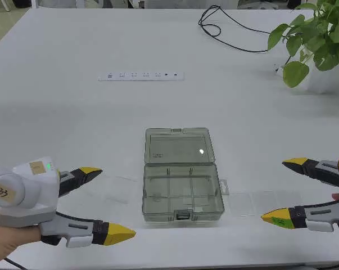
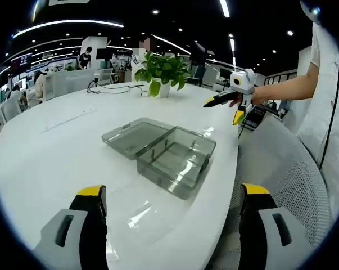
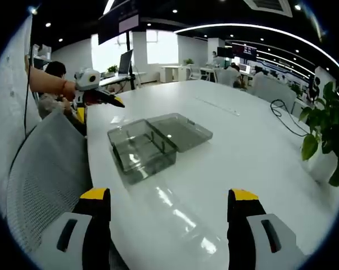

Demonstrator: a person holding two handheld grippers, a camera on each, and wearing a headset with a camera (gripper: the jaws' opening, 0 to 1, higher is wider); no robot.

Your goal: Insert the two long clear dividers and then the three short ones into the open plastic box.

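Spread, empty: left gripper point(image 1: 116, 201), right gripper point(image 1: 274, 190) | clear dividers point(image 1: 242, 203) flat ahead, beside box point(image 1: 158, 211) | likely light, stiff, slick: pinch one edge.

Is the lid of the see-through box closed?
No, the plastic box is open, and its lid lies flat on the table behind it.
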